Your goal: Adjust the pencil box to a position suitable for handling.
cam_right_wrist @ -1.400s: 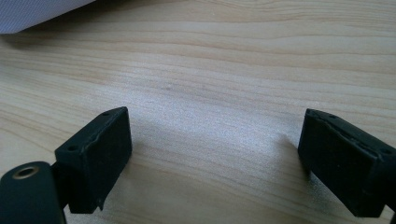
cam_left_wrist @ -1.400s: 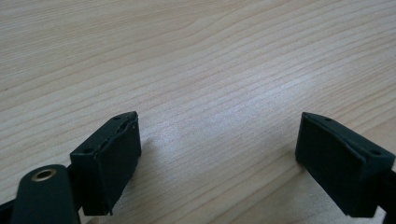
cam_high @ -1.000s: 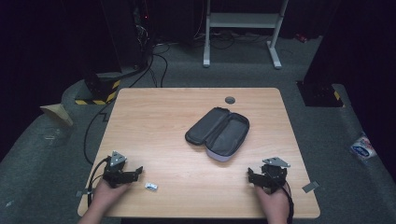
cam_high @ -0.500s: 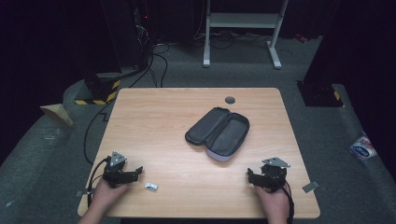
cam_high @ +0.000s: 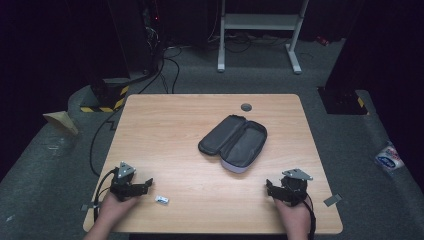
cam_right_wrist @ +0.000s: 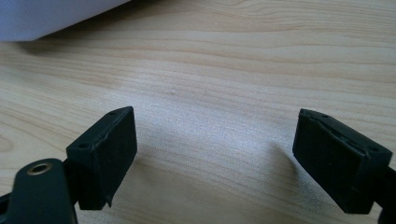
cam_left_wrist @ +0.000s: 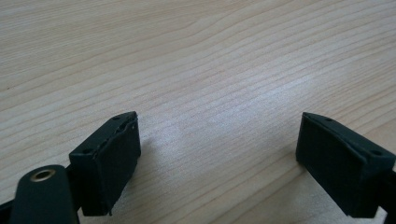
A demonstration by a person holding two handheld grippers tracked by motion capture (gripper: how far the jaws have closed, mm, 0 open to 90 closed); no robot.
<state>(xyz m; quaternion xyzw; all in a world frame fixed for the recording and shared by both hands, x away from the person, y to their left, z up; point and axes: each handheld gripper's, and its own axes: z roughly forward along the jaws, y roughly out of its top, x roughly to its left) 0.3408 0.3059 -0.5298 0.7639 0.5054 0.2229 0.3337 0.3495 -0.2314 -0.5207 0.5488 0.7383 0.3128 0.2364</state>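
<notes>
We see the left gripper [cam_high: 141, 186] and right gripper [cam_high: 270, 189] spread wide, empty, flanking an open grey zip case [cam_high: 234, 142] on the light wooden table [cam_high: 165, 130].

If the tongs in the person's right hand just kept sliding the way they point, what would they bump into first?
Probably the open grey case. The right tongs stand open over bare wood, with the case's pale edge ahead and off to one side, so they might only clip it.
</notes>
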